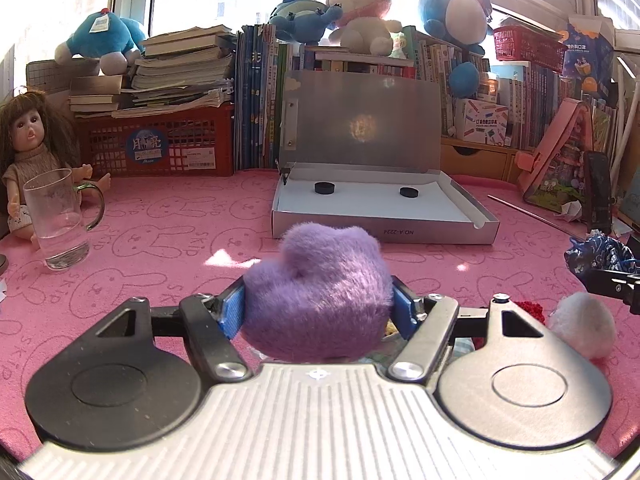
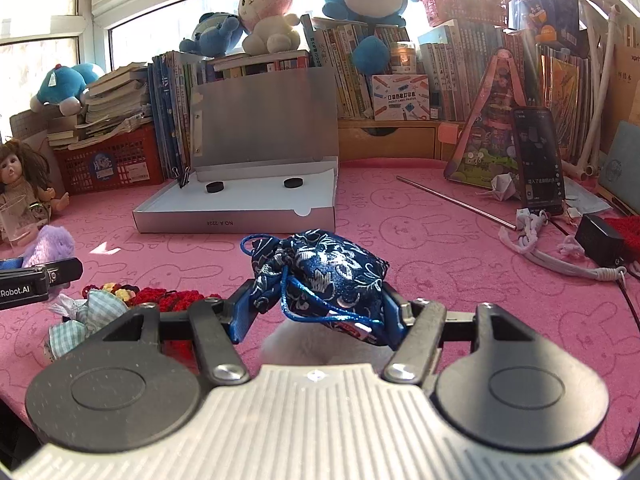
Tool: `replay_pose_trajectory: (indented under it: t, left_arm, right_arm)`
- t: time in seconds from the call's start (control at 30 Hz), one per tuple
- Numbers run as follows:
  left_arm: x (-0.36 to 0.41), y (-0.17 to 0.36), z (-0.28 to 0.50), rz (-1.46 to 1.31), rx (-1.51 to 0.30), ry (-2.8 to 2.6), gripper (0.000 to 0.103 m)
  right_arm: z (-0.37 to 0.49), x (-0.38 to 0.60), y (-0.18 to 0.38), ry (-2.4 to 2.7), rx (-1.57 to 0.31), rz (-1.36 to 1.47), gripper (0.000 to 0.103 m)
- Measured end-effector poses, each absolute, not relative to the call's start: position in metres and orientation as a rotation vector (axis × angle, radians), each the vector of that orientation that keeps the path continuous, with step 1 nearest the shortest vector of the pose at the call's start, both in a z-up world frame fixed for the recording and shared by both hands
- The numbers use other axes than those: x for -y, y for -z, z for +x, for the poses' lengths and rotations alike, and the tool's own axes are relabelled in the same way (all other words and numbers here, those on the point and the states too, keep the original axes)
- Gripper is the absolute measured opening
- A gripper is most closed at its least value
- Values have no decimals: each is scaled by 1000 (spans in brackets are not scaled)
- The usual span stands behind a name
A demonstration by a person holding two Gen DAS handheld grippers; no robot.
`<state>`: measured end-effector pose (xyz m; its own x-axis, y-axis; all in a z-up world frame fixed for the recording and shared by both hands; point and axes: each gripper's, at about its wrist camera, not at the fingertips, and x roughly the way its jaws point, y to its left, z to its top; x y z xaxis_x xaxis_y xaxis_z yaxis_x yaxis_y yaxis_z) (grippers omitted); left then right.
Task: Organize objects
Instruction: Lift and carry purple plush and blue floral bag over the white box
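Bright sun comes in through the big windows point(image 1: 192, 4) at the back. A pink bunny cloth covers the tabletop point(image 1: 180, 216). Rows of books point(image 2: 360, 76) and a red crate point(image 1: 160, 148) stand behind it.

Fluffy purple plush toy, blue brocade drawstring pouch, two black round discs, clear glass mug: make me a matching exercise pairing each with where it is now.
1. fluffy purple plush toy
2. blue brocade drawstring pouch
3. two black round discs
4. clear glass mug

A. inside the open silver box
B. in the right hand-held gripper
C. standing beside the doll
D. in the left hand-held gripper

Pairs: 1-D, 2-B, 3-A, 4-C
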<state>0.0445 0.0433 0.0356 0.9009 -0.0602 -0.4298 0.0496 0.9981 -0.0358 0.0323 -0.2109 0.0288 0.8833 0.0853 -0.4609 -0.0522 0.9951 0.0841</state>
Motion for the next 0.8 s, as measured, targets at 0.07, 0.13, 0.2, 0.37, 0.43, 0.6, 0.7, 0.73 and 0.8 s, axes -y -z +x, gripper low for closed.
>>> replay_pose_trajectory:
  t: [0.07,0.13,0.2,0.37,0.43,0.6,0.7,0.73,0.8]
  left_arm:
    - [-44,-42,53,-29,-442,64,75]
    - [-44,-48,61,-22,-429,67,75]
    - [-44,-54,69,-17,-419,72,75]
    - [-45,-69,94,-34,-419,95,75]
    - [-43,-73,104,-34,-416,99,75]
    - [-39,-81,130,-26,-411,101,75]
    - [-37,-84,148,-34,-422,108,75]
    - [-37,-84,155,-36,-430,108,75]
    - [-36,-85,167,-43,-449,112,75]
  right_arm:
    - [39,213,-34,-80,-477,77,65]
    - [47,217,-39,-86,-474,84,65]
    - [56,221,-45,-87,-472,99,65]
    - [81,233,-57,-99,-479,148,65]
    - [91,237,-61,-102,-480,159,65]
    - [115,243,-68,-107,-493,167,65]
    - [130,245,-68,-110,-510,169,65]
    - [134,246,-68,-111,-515,172,65]
    - [143,248,-68,-115,-529,179,65]
